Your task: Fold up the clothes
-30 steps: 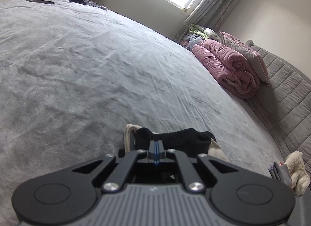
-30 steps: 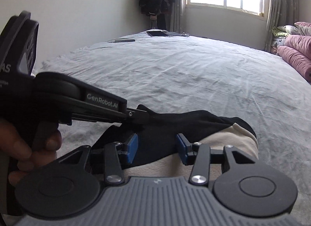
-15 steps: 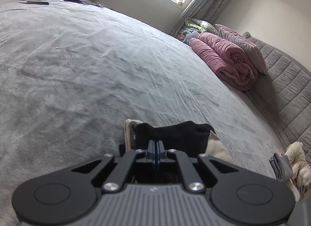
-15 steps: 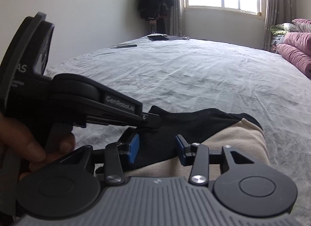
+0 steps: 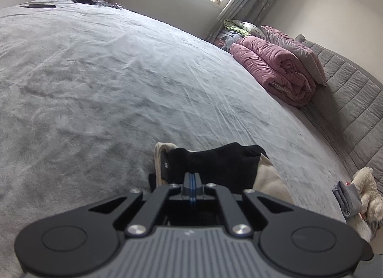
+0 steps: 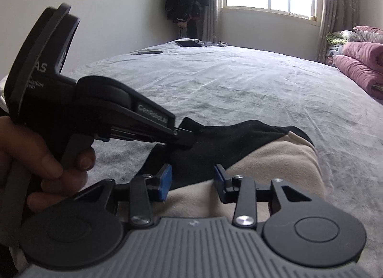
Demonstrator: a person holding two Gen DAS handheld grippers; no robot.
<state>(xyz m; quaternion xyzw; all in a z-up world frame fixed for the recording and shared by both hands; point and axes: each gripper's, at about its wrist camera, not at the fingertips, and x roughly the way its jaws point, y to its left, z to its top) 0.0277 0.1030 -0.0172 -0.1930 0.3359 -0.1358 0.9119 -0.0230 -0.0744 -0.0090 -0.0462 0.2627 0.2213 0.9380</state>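
On the left, a hand (image 6: 43,158) held the left gripper (image 5: 191,179), its blue pads pressed together on a raised edge of the black garment (image 5: 215,167). That garment lay on the grey bed (image 5: 95,86), draped over a cream one (image 6: 275,165). To the right, the right gripper (image 6: 192,178) hovered over the black cloth with its fingers apart, holding nothing. By my judgement a fold of the black piece was in hand; the next move called for the right gripper to pinch a second edge.
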